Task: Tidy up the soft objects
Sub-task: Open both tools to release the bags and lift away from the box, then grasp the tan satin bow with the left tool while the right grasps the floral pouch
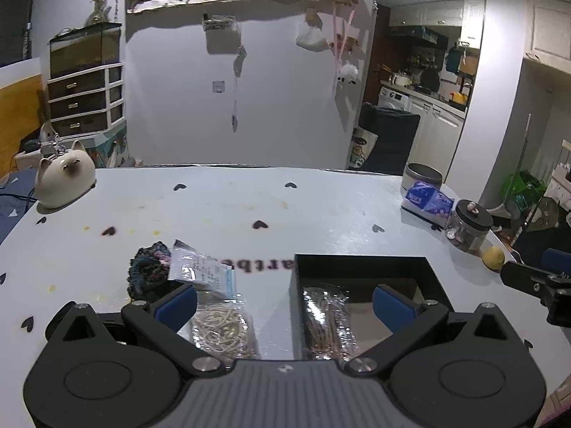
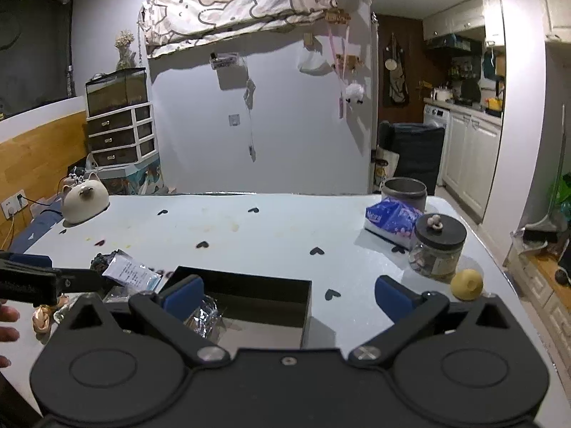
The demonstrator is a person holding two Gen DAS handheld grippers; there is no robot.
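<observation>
Black box (image 1: 360,267); white table (image 1: 249,207), black hearts; yellow lemon (image 2: 466,284).

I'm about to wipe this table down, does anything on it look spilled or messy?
Yes. Yellowish and dark stains dot the white heart-print tablecloth, mostly at its left and middle. A small yellow round fruit sits loose near the right edge.

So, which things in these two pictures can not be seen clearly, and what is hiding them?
- Bag of pale bands, left wrist view: lower end hidden behind the left gripper.
- Packet in the black box: contents blurred by shiny wrap.
- Dark knitted piece: partly under a labelled packet.
- Pinkish item, right wrist view: mostly hidden behind the right gripper, too blurred to identify.
</observation>
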